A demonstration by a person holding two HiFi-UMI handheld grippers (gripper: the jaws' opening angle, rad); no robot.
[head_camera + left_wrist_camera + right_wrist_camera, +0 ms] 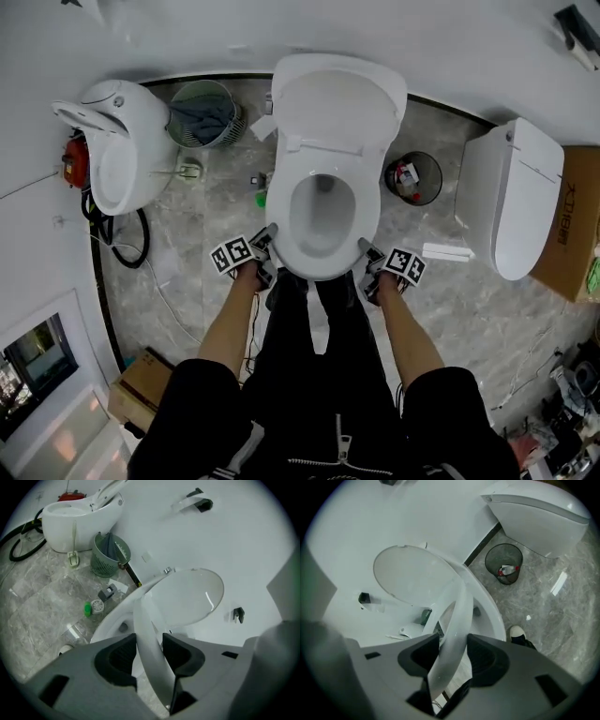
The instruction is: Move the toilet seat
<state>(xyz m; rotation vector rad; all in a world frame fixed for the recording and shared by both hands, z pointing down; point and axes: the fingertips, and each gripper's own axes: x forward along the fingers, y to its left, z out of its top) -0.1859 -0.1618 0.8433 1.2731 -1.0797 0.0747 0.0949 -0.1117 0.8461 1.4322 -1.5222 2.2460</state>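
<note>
The white toilet (286,141) stands in the middle of the head view with its lid (337,103) up against the wall. My left gripper (270,246) is at the front left of the toilet seat (322,267) and my right gripper (368,258) at its front right. In the left gripper view the seat (150,634) runs between the dark pads of the left gripper (149,644), which press on it. The right gripper (453,651) holds the seat (457,616) the same way. In both gripper views the seat looks raised a little off the bowl rim.
A second white toilet (117,141) and a black hose (117,244) lie at the left, with a green basket (202,114) beside them. A black bin (412,178), another toilet (516,197) and a cardboard box (567,225) are at the right. The person's legs stand right before the bowl.
</note>
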